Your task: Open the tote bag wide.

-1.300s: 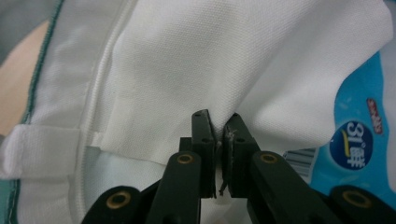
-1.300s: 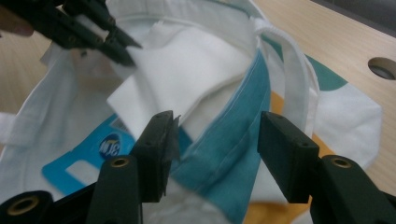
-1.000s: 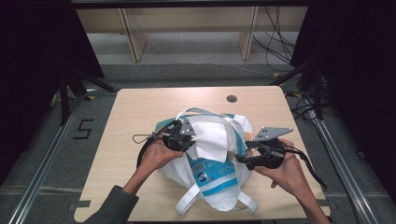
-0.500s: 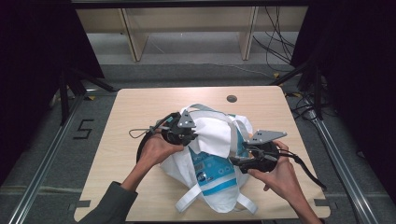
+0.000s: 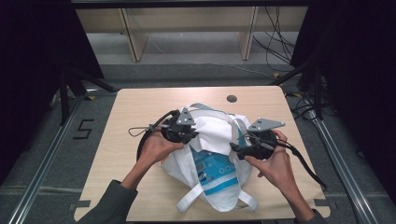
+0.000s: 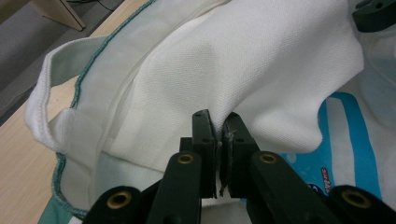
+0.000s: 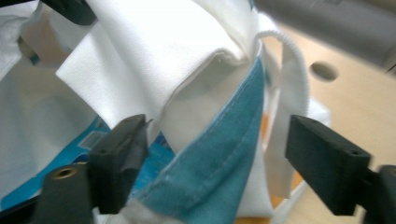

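Right gripper [image 7: 215, 154]: jaws have just been opening and now stand wide; the teal hem of the bag [image 5: 210, 163] lies loose between them, so this side looks released.
Left gripper [image 6: 217, 135]: clenched on a fold of the white cloth [image 6: 243, 65].
Bag: mid-table [image 5: 140, 102], handles sprawled towards the person.
Obstacles: trailing cables; a round hole [image 5: 231, 98] beyond.

Bag [image 5: 212, 163]: white woven cloth, matt, fine pebbled weave, with teal stitched hem and glossy blue print panel. Ribbed white cloth handle [image 6: 39, 98] at bag's edge. Table [image 5: 135, 107] under bag: pale wood-look, smooth, matt. Gripper jaws by bag: black matt plastic, brass-coloured pins.
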Motion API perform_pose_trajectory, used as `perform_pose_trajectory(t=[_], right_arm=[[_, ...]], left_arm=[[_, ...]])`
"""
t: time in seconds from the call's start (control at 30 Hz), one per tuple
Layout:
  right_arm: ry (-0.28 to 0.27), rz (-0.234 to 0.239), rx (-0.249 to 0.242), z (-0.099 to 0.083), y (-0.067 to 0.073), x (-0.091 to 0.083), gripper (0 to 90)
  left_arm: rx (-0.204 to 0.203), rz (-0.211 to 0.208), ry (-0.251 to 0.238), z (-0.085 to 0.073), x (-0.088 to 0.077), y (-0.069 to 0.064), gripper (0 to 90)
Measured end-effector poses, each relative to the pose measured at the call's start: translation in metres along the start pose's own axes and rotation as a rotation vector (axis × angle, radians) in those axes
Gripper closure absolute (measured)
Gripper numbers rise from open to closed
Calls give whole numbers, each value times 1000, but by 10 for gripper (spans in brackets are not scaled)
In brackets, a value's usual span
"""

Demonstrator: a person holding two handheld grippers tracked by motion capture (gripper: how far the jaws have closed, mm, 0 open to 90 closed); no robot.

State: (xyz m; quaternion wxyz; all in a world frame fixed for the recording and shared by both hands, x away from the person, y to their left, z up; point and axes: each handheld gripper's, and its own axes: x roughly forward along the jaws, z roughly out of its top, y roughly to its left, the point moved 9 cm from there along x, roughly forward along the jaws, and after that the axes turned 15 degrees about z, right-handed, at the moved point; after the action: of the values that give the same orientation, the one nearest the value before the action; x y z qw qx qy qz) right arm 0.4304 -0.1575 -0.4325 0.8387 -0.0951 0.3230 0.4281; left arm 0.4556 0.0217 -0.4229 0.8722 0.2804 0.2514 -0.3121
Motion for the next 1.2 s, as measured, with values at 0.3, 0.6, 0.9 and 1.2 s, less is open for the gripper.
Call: perform_pose_trajectory(t=[0.3,0.6,0.9,1.2], right_arm=[[186,102,-62,-17,-4,30,708],[56,179,-168,24,4,-37,882],[-75,280,-215,82,32,-110,882],[-101,291,-42,112,-17,-81,881]], left_arm=[[4,10,2,-1,2,2,850],[-55,-41,-96,22,-33,9,851],[-59,-116,-193,57,-87,12,855],[-159,-88,-92,69,-20,54,853]])
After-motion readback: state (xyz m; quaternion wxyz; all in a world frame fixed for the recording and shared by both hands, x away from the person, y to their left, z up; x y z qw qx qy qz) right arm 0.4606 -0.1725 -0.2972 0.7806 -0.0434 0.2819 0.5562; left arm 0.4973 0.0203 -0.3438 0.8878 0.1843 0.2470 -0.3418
